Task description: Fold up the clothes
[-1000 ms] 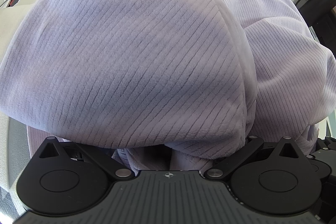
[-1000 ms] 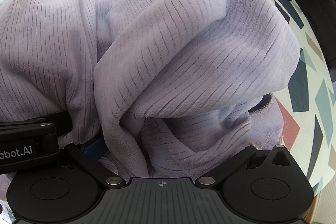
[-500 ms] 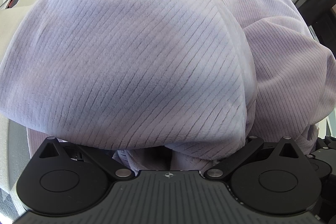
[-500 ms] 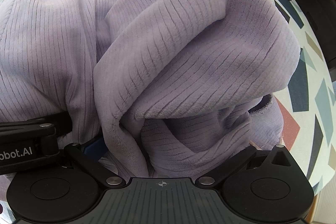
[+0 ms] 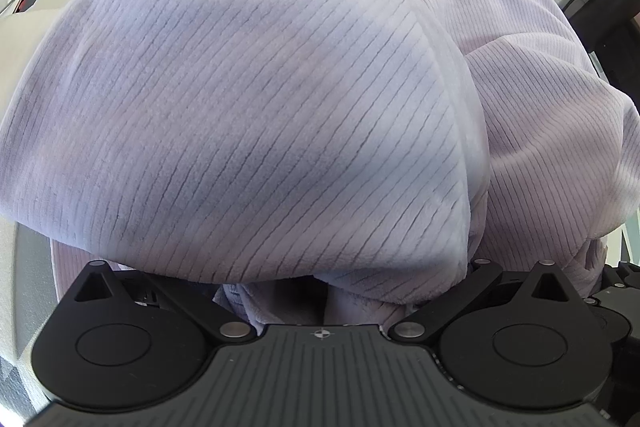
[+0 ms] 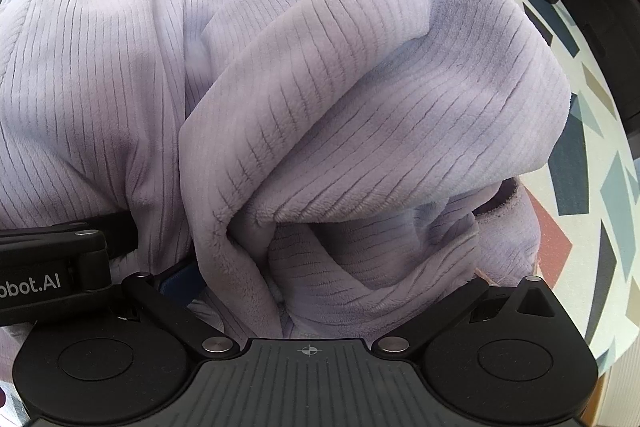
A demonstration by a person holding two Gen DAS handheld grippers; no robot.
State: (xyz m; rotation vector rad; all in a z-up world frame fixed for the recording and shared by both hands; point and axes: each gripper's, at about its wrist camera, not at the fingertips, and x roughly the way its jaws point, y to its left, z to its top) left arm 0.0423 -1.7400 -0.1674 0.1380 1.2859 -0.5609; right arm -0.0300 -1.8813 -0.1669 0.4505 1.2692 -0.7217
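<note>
A lilac ribbed fleece garment (image 5: 248,115) drapes over both grippers and fills each view, bunched on a patterned table (image 6: 576,163). The cloth hangs forward over the left gripper (image 5: 320,283), probably because an edge is being carried across to make a fold; its fingers are buried, so I cannot tell how the jaws stand. The right gripper (image 6: 308,307) is smothered likewise, jaws hidden, with the left gripper's body just beside it.
</note>
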